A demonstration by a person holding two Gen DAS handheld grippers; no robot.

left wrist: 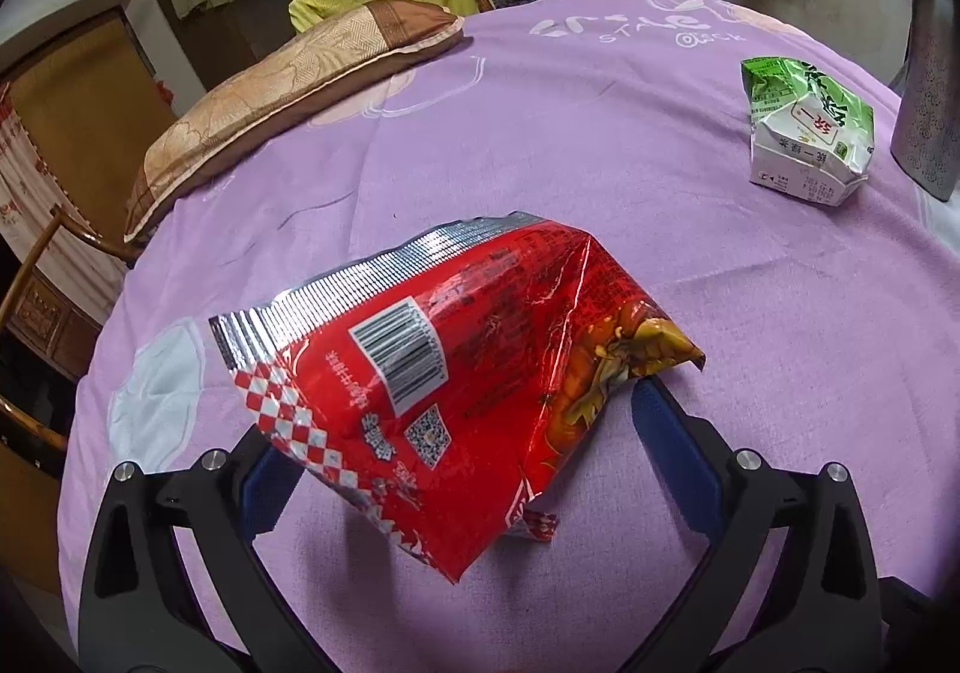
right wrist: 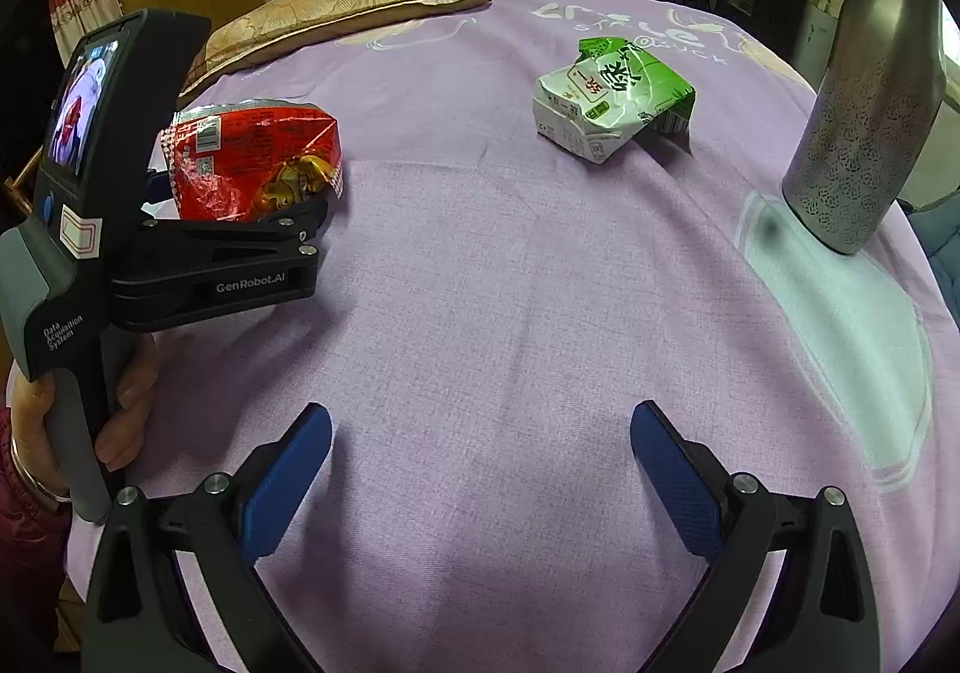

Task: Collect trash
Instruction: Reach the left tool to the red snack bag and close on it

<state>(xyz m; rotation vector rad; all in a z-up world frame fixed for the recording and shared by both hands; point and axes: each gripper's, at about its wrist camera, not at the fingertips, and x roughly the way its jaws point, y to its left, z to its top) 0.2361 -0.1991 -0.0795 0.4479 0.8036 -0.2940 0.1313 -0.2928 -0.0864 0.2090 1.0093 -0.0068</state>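
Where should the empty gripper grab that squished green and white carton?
Probably across the green and white carton at its flatter white near end, coming straight from the right gripper side. That end faces the open jaws; the far green top looks crumpled and uneven.

Purple-sheeted bed (right wrist: pixel 480 283) carries pillow (right wrist: pixel 336 6), green carton (right wrist: pixel 612 99), metal bin (right wrist: pixel 864 132).

in the left wrist view we look forward and down along the left gripper (left wrist: pixel 468 433), very near the red bag (left wrist: pixel 456 373) filling the frame's lower centre. the right wrist view sits farther back over the bed (right wrist: pixel 480 313), facing the same way. both share the green carton (left wrist: pixel 807 132) (right wrist: pixel 612 99), the pillow (left wrist: pixel 288 96) (right wrist: pixel 336 6) and the bag (right wrist: pixel 252 162).
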